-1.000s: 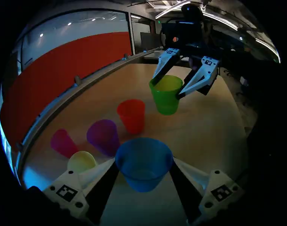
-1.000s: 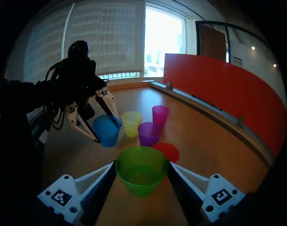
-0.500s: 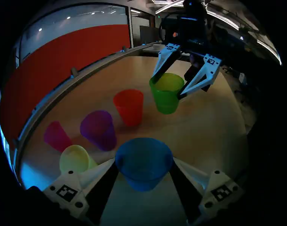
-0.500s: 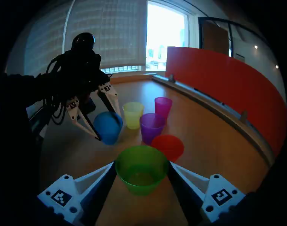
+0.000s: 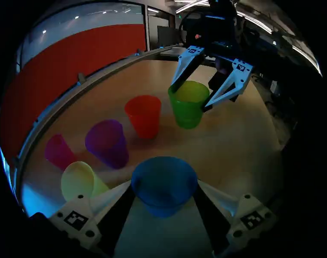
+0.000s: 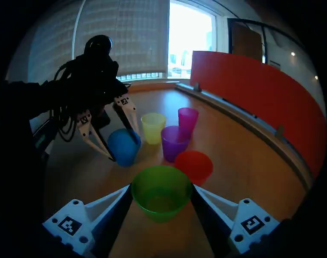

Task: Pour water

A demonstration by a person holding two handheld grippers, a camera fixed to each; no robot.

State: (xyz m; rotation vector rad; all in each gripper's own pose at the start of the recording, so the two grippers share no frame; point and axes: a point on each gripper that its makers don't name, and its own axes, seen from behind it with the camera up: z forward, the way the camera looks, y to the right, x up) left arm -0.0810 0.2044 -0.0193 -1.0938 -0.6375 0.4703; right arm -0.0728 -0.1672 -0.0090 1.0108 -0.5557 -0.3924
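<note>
My left gripper (image 5: 164, 193) is shut on a blue cup (image 5: 164, 185), held upright above the wooden table (image 5: 232, 142). Farther off in the same view the right gripper (image 5: 188, 99) is shut on a green cup (image 5: 187, 104). In the right gripper view the green cup (image 6: 161, 193) sits between my right gripper (image 6: 162, 198) fingers, with a little water at its bottom. The left gripper (image 6: 122, 150) holds the blue cup (image 6: 123, 147) at the left, tilted slightly toward me.
An orange cup (image 5: 143, 116), a purple cup (image 5: 106, 143), a magenta cup (image 5: 58, 151) and a yellow cup (image 5: 79, 181) stand on the table between the two held cups. A red partition (image 5: 60, 81) runs along the table's far edge. A person's dark sleeve (image 6: 30, 107) is at the left.
The left gripper has lifted and tipped a little, so the standing cups slid left and down in its view. In the right gripper view the orange cup has come more into sight beside the green one.
</note>
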